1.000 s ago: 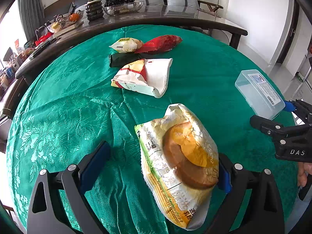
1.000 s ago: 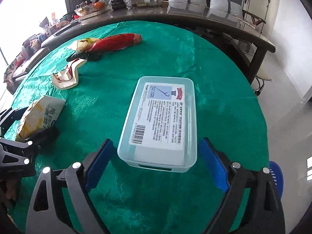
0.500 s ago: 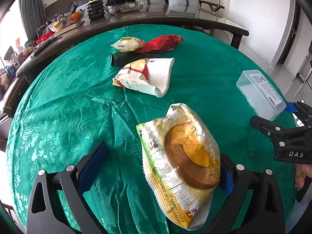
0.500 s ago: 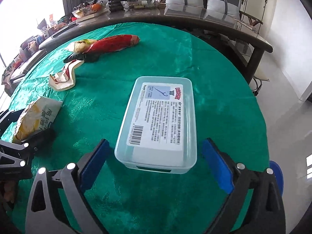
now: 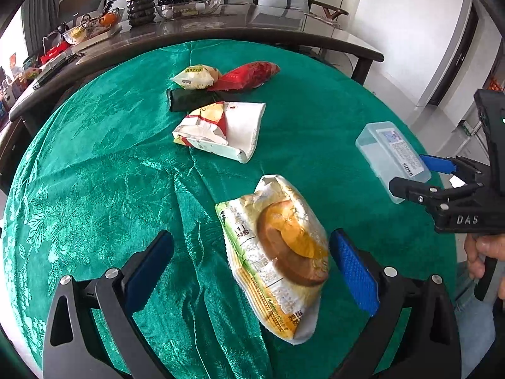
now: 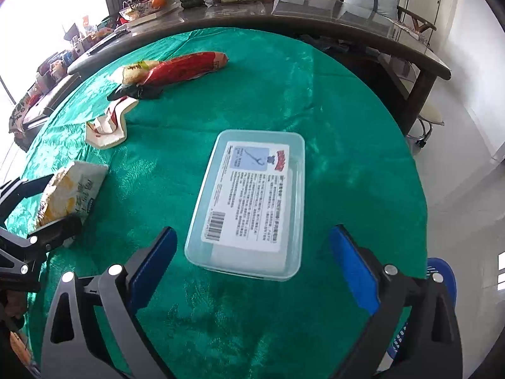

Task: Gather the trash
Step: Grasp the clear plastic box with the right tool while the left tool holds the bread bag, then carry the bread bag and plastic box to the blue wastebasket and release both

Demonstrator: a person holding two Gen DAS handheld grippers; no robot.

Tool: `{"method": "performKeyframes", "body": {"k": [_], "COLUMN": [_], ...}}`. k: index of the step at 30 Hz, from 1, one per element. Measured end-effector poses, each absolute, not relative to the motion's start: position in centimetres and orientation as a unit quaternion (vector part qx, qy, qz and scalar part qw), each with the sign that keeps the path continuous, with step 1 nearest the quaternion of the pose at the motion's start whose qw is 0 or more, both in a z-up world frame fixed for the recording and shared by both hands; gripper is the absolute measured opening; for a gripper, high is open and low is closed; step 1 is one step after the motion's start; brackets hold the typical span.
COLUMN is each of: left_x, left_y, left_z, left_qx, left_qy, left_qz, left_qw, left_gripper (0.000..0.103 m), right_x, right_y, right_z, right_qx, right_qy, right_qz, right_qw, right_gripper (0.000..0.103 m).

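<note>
We note left tool (image 5: 251, 268) spread wide, crinkled yellow-and-white snack bag with cake picture (image 5: 274, 252) lying between its fingers on green patterned cloth-covered surface (image 5: 94, 173), nearer right finger. Right tool (image 6: 252, 262) likewise apart, clear rectangular plastic box with printed label (image 6: 251, 202) between and just ahead of fingers, untouched. Ahead of left tool we see white-and-red opened wrapper (image 5: 221, 129); red packet (image 5: 246, 75) further off.

Box label (image 6: 249, 195) text too small to read; blue stool (image 6: 442, 281) mostly hidden
</note>
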State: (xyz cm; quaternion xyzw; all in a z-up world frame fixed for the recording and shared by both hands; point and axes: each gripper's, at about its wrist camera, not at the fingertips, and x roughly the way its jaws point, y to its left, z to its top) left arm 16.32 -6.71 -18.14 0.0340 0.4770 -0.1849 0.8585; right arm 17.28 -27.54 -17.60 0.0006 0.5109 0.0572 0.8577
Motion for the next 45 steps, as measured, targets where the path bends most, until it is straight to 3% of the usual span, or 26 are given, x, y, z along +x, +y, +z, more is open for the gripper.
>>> {"method": "performKeyframes", "body": {"k": [6, 8, 10, 11, 13, 16, 28, 35, 45], "left_x": [16.9, 16.8, 16.6, 16.5, 16.2, 15.5, 13.1, 11.0, 9.7], "left_y": [-7.9, -8.6, -8.9, -8.8, -8.7, -9.1, -21.2, -34.0, -49.6], "left_z": [-18.2, -18.3, -18.1, -18.1, -17.9, -17.3, -12.9, -13.5, -19.6], "left_qx": [0.059, 0.076, 0.084, 0.08, 0.068, 0.064, 0.034, 0.056, 0.086], "left_qy": [0.486, 0.49, 0.495, 0.497, 0.499, 0.489, 0.454, 0.461, 0.493], "left_qz": [-0.18, -0.173, -0.172, -0.178, -0.186, -0.195, -0.341, -0.429, -0.477], "left_qw": [0.853, 0.851, 0.847, 0.845, 0.843, 0.848, 0.823, 0.775, 0.722], "left_gripper": [0.098, 0.091, 0.064, 0.056, 0.037, 0.03, 0.026, 0.026, 0.026], "right_x": [20.0, 20.8, 21.2, 21.3, 21.2, 20.4, 14.2, 8.6, 4.3], "right_y": [-26.4, -25.4, -25.1, -25.2, -25.9, -26.9, -42.9, -54.8, -63.5], "right_z": [-16.0, -16.3, -16.6, -16.7, -16.1, -14.7, -10.3, -13.5, -19.6], "right_qx": [-0.013, -0.039, -0.045, -0.048, -0.022, -0.007, 0.077, 0.126, 0.2], "right_qy": [0.563, 0.574, 0.58, 0.583, 0.575, 0.554, 0.499, 0.515, 0.52], "right_qz": [0.077, 0.075, 0.07, 0.064, 0.071, 0.075, -0.01, -0.113, -0.192], "right_qw": [0.823, 0.815, 0.81, 0.808, 0.815, 0.829, 0.863, 0.84, 0.808], "right_gripper": [0.094, 0.093, 0.072, 0.061, 0.061, 0.061, 0.061, 0.061, 0.061]}}
